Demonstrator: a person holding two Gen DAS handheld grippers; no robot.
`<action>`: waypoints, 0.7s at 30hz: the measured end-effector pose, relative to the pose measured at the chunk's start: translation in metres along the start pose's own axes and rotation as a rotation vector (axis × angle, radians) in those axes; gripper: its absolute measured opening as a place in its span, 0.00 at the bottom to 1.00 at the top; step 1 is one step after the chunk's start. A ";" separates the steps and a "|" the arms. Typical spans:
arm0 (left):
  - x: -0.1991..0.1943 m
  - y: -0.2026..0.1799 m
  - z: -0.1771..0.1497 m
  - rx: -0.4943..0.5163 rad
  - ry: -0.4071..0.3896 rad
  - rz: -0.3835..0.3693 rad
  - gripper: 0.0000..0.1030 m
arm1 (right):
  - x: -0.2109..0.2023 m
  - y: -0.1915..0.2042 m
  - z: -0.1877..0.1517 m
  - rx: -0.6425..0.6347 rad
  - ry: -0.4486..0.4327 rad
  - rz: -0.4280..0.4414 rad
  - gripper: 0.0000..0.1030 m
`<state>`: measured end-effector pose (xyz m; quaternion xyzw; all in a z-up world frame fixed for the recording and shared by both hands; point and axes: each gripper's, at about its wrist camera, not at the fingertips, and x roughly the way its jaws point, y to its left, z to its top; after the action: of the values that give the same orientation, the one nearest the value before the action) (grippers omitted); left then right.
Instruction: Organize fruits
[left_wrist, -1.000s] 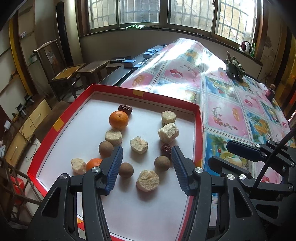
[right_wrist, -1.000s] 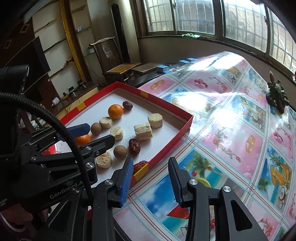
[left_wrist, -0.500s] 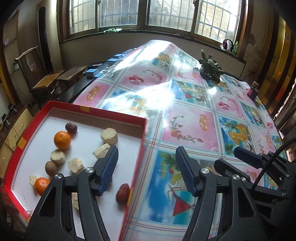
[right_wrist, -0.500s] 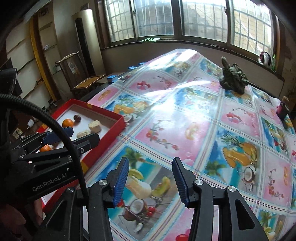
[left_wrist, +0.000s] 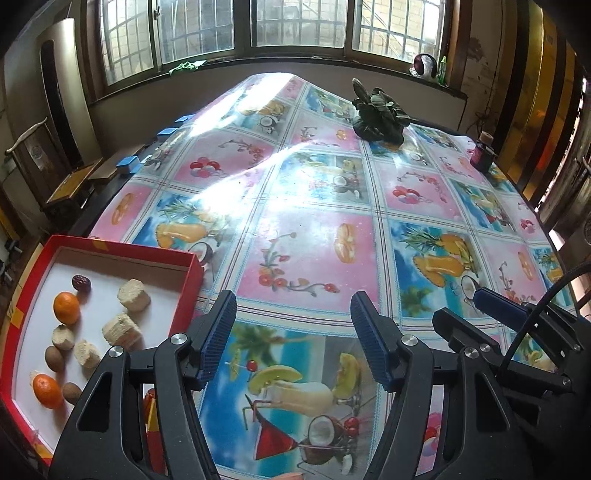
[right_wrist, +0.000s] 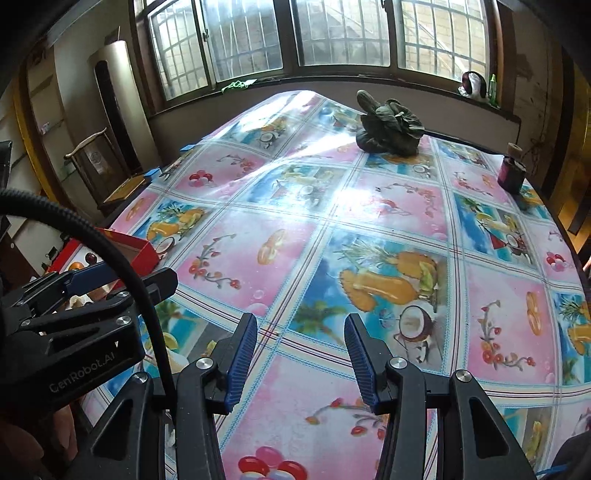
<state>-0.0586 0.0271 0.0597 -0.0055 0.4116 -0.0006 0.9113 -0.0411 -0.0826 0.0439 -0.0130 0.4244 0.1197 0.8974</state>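
Observation:
A red tray (left_wrist: 194, 275) with a white floor sits at the left of the table. In it lie two oranges (left_wrist: 66, 307), a dark red date (left_wrist: 81, 283), several beige cake-like chunks (left_wrist: 133, 294) and brown round fruits (left_wrist: 54, 359). My left gripper (left_wrist: 293, 338) is open and empty, over the fruit-print tablecloth to the right of the tray. My right gripper (right_wrist: 301, 360) is open and empty, over the cloth further right. The tray's corner (right_wrist: 138, 251) shows at the left of the right wrist view, behind the left gripper's body.
A dark green plant-like ornament (left_wrist: 378, 118) stands at the far end of the table. A small dark jar (left_wrist: 482, 155) stands near the far right edge. Blue blocks (left_wrist: 127, 162) lie on the dark table edge at the left. Chairs stand beyond the left edge.
Both grippers have swung to the right, away from the tray and out over the tablecloth. The tray has slid to the left edge of both views. Both stay open.

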 end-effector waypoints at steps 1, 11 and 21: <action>0.001 -0.003 0.000 0.003 -0.001 0.004 0.63 | 0.001 -0.002 0.000 -0.001 0.002 -0.007 0.46; 0.005 -0.028 0.002 0.039 -0.011 -0.013 0.63 | -0.001 -0.028 -0.007 0.031 0.003 -0.043 0.47; 0.012 -0.055 0.006 0.082 -0.007 -0.039 0.63 | -0.010 -0.062 -0.010 0.093 -0.019 -0.075 0.62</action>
<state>-0.0455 -0.0281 0.0552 0.0239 0.4078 -0.0354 0.9121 -0.0405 -0.1460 0.0402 0.0142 0.4203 0.0661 0.9048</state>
